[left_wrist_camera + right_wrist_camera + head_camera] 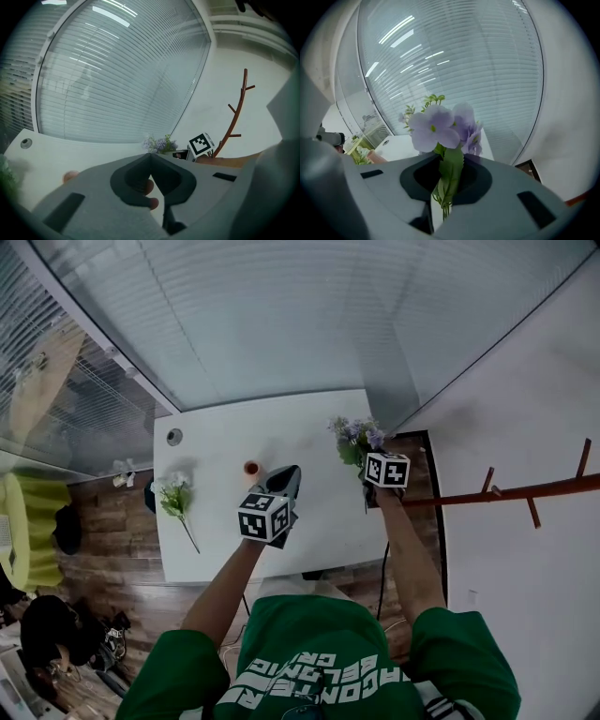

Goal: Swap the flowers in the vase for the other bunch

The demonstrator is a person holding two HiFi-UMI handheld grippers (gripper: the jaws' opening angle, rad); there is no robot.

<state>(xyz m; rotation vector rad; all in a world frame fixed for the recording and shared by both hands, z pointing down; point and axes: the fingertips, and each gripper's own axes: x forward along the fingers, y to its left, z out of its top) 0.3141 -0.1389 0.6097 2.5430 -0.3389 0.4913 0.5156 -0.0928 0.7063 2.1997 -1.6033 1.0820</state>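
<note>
- The bunch of lilac-purple artificial flowers [436, 129] has broad, rounded petals with pale green centres. Saw-edged green leaves sit under the blooms, and thin sprigs of small green buds rise behind them.
- The right gripper [450, 166] is clamped on this bunch. Its jaws are narrow and pinch the leafy stems, with the blooms standing just beyond the jaw tips and the thin stem ends hanging below them on the near side.
- In the head view the bunch is held at the far right edge of the white rectangular table [281, 427].
- The small terracotta-coloured vase [251, 468] stands mid-table, well to the left of the purple bunch.
- The left gripper [286, 482] hangs just right of the vase and apart from it, its jaw tips pressed together.
- The bunch of white flowers with green leaves [175, 493] lies flat near the table's left edge, far from both grippers.
</note>
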